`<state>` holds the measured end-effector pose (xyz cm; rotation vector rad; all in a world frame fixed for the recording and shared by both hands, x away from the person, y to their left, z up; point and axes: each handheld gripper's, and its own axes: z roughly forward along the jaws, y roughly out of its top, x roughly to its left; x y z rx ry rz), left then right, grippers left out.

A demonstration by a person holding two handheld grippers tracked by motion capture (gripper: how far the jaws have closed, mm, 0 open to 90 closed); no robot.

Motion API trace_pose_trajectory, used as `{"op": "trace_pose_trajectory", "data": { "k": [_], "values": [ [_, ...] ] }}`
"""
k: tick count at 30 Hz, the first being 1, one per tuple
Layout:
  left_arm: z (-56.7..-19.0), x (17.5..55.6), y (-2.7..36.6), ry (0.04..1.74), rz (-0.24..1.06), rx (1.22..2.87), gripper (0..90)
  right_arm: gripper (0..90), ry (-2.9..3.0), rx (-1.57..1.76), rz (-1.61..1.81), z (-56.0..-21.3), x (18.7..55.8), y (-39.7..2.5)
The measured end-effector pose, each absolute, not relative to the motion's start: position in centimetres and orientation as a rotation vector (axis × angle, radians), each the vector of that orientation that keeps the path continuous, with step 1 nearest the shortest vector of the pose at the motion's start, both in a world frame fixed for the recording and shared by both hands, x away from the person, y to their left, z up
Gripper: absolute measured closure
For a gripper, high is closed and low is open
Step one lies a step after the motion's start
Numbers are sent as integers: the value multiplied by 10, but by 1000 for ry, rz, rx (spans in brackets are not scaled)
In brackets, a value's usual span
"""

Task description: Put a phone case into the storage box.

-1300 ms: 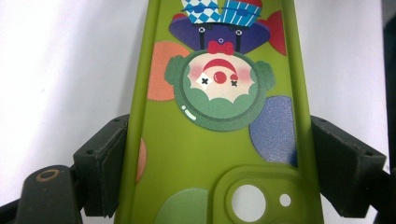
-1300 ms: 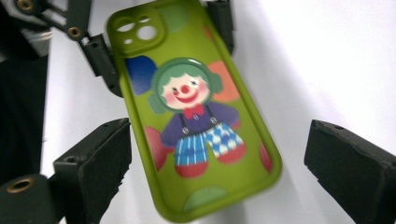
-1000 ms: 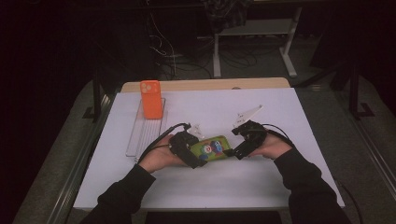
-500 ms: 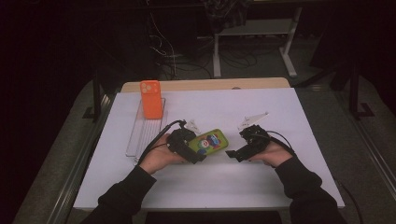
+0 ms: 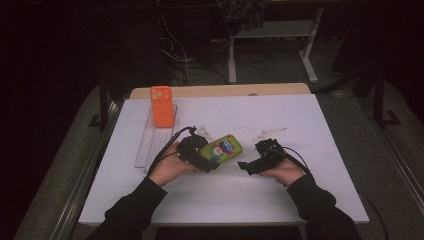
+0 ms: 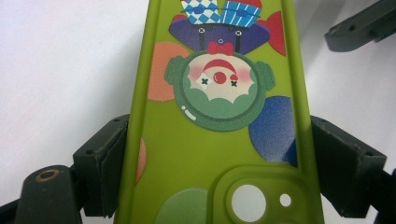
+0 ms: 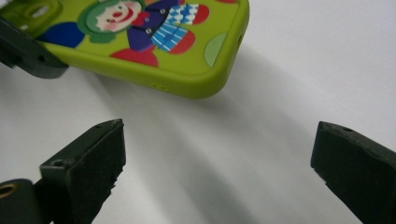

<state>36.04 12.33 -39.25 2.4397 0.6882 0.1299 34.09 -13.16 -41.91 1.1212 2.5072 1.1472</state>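
A lime-green phone case (image 5: pixel 223 148) with a clown picture lies near the middle of the white table. My left gripper (image 5: pixel 206 162) is shut on its camera end; in the left gripper view both pads (image 6: pixel 100 163) press the sides of the green case (image 6: pixel 219 121). To the right, my right gripper (image 5: pixel 246 166) stands open a little way off the case's free end. In the right gripper view its two jaws are wide apart with bare table between them, and the green case (image 7: pixel 154 42) lies just beyond them.
An orange phone case (image 5: pixel 162 106) stands upright at the far end of a clear ribbed tray (image 5: pixel 150 142) on the left. Small clear plastic pieces (image 5: pixel 269 133) lie behind the grippers. The white table sheet (image 5: pixel 325 130) ends at a wooden edge at the back.
My right gripper has let go of the green case, opened and drawn back to the right. The left gripper keeps its hold on the case.
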Motion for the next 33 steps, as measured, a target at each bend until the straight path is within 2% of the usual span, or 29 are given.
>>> {"op": "trace_pose_trajectory", "data": {
  "k": [26, 33],
  "values": [
    [-395, 359, 121, 716, 102, 2409, 153, 22, 2464, 828, 996, -414, 333, -124],
    [-394, 361, 122, 667, 108, 2452, 153, 22, 2461, 710, 935, -416, 330, -120]
  ]
}}
